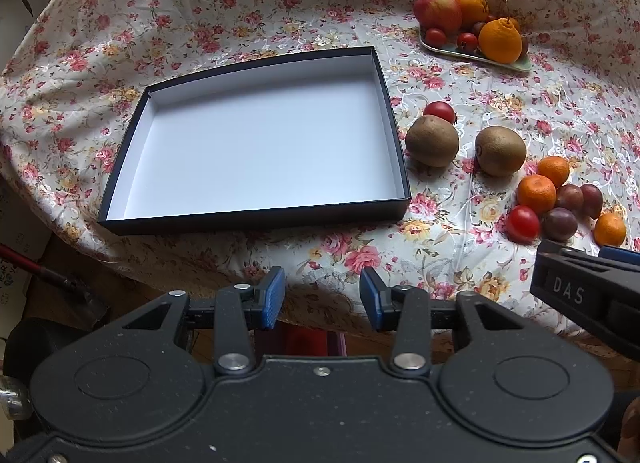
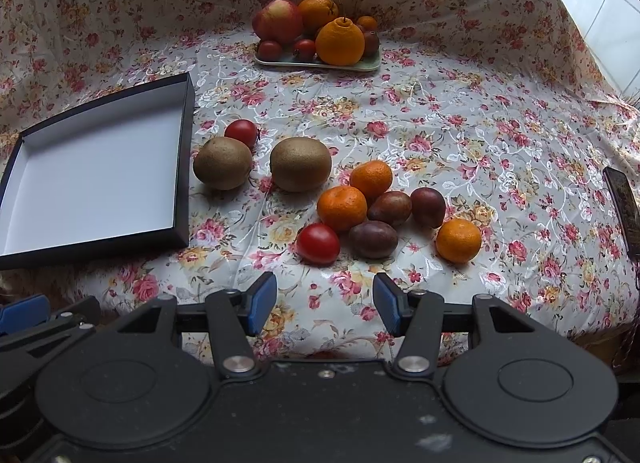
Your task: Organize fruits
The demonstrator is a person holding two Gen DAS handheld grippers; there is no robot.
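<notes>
Fruits lying loose on cloth (image 2: 460, 111), none in box (image 1: 256, 151) yet. Right gripper (image 2: 325, 305) hanging with blue fingers apart, holding nothing. Tomato (image 2: 318, 243) sitting just ahead of it, nearest fruit. Plums, oranges, kiwis lying behind. Box waiting off to left. Left gripper (image 1: 322, 297) also apart, empty, facing box. Right one looking closer to fruit, so likely picking first.

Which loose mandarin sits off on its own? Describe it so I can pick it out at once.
Start at the black tray with the white floor, then go right past the two kiwis to the loose cluster of small fruit on the floral cloth. The lone mandarin is at the cluster's right end, nearest the table's front edge; the other two mandarins sit touching each other farther left.
</notes>
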